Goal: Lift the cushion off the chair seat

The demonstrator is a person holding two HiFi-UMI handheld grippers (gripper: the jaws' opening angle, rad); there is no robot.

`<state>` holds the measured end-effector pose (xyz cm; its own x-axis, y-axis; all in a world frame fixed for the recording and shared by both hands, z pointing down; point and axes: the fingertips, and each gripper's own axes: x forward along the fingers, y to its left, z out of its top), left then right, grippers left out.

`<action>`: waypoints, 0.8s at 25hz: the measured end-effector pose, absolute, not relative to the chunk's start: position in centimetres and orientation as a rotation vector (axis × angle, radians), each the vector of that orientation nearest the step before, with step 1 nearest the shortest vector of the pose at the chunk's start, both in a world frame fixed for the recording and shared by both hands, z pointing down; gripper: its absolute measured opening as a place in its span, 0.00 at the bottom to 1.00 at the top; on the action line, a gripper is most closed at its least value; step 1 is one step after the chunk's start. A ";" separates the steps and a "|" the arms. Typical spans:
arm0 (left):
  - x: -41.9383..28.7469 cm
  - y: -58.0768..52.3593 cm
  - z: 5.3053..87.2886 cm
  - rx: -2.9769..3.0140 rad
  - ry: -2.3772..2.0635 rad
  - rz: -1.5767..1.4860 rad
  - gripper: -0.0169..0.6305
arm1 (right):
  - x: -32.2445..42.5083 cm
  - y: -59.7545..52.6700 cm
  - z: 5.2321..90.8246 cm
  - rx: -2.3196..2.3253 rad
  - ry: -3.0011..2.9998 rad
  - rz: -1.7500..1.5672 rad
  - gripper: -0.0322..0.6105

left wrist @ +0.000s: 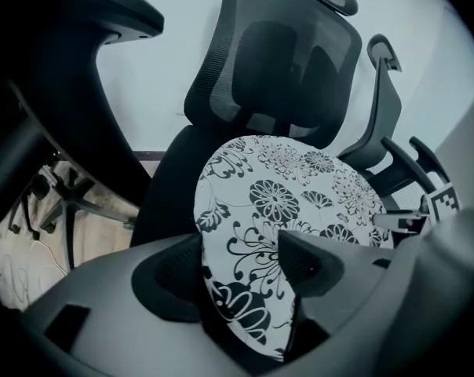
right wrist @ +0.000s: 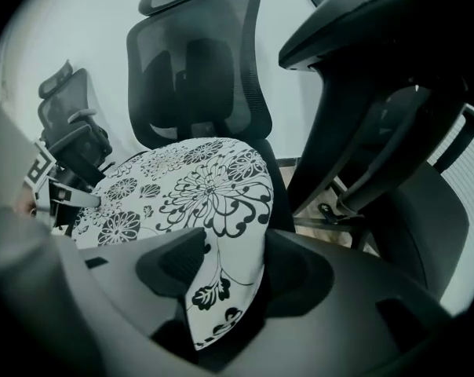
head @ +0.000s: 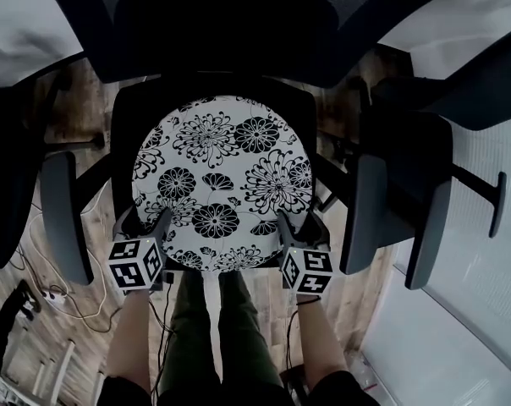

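While on one seat [head: 124, 134], one cushion [head: 222, 180], rim in left claw [head: 148, 227], right claw [head: 299, 227].

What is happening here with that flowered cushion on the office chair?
A person facing the chair works with two claws. The left claw and the right claw each have the near rim of the round cushion between their jaws, which stand wide and do not clearly press on it. The cushion lies on the chair seat, not yet lifted.

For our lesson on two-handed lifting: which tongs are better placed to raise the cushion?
Left tongs, marginally: the cushion rim nearly spans their gap, while the right tongs show a dark gap beside it. Both straddle the rim.
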<state>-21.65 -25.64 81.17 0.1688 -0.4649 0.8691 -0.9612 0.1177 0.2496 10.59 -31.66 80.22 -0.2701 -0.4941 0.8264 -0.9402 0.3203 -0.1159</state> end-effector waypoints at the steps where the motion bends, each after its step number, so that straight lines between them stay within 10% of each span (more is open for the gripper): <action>1: -21.9 -25.5 81.3 1.499 -1.432 0.688 0.44 | 10.6 -31.7 80.1 1.263 -1.892 0.799 0.41; 5: -21.6 -25.7 81.0 1.533 -1.371 0.699 0.10 | 10.2 -31.8 79.4 1.246 -1.917 0.762 0.15; 20: -21.5 -26.1 79.3 1.564 -1.413 0.677 0.08 | 9.9 -32.0 78.1 1.251 -1.915 0.732 0.11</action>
